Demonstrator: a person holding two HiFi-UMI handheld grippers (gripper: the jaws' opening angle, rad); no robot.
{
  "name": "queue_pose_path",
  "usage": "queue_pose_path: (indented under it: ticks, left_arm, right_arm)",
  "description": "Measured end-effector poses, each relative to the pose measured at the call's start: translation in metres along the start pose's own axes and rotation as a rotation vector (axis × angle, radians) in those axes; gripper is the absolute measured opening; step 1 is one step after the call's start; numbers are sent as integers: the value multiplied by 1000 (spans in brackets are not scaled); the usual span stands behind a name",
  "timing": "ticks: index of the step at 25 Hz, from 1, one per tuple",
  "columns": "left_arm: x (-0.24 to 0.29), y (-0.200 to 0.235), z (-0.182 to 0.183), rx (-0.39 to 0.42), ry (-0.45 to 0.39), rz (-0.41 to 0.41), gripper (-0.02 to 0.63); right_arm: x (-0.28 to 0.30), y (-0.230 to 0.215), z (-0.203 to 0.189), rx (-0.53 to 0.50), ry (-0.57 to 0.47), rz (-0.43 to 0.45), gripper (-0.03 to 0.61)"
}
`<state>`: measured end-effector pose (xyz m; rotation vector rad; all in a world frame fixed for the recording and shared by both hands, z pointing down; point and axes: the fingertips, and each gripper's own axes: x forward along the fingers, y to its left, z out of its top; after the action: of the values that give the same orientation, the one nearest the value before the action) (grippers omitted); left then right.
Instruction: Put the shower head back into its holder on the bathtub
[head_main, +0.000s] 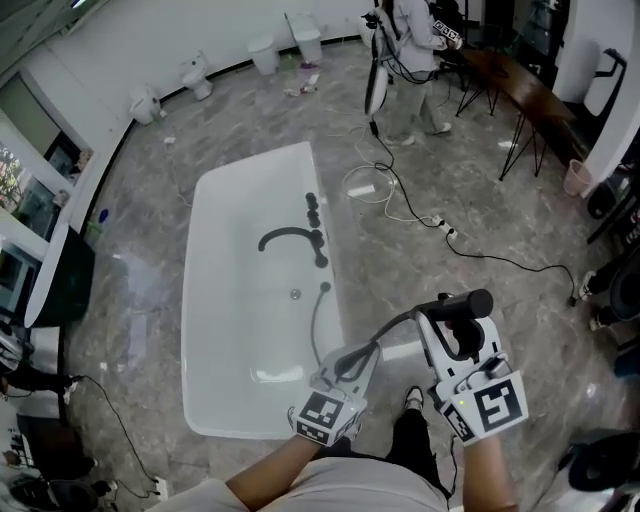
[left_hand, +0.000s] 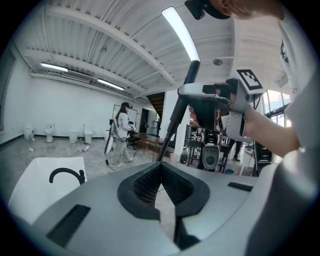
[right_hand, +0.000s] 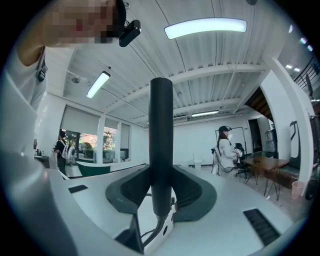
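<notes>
Right gripper (head_main: 458, 325): jaws wide, clamped across the shower head (head_main: 467, 303), a smooth matte-black cylinder. It was held over the marbled floor, beside the glossy white bathtub (head_main: 225, 330). Left gripper (head_main: 352, 358): ribbed pads closed together, with the dark hose (head_main: 395, 325) meeting their tips. Both hands were held close in front of the torso.

A grey marbled floor (head_main: 480, 200) carries a white bathtub (head_main: 215, 190) near its middle. Toilets (head_main: 197, 75) stand along the floor's far edge. A black cable (head_main: 480, 255) snakes across the floor right of the tub. Toward the far right corner stand a table (head_main: 520, 90), a pink bin (head_main: 577, 177) and a person (head_main: 415, 60).
</notes>
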<state>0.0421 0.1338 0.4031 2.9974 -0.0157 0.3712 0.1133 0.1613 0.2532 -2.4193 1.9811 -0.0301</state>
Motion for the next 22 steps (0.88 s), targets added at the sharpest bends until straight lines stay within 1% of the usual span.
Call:
queue_pose_path:
  ticks: [5, 8, 10, 14, 17, 22]
  left_arm:
    - [41, 18, 9, -32, -30, 182, 4]
    - [48, 34, 16, -38, -40, 275, 5]
    - [50, 40, 12, -38, -36, 323, 5]
    - [49, 47, 0, -69, -28, 384, 5]
    - [44, 58, -8, -92, -27, 422, 5]
    - [37, 79, -35, -92, -7, 471, 5]
  right_arm:
    - [31, -42, 2, -1, 12, 149, 141]
    - [50, -47, 9, -8, 6, 229, 141]
    - [59, -46, 14, -9, -3, 276, 141]
    - [67, -47, 25, 4, -28, 331, 142]
    - [75, -39, 30, 0, -40, 364, 141]
    - [89, -23, 34, -10, -51, 392, 141]
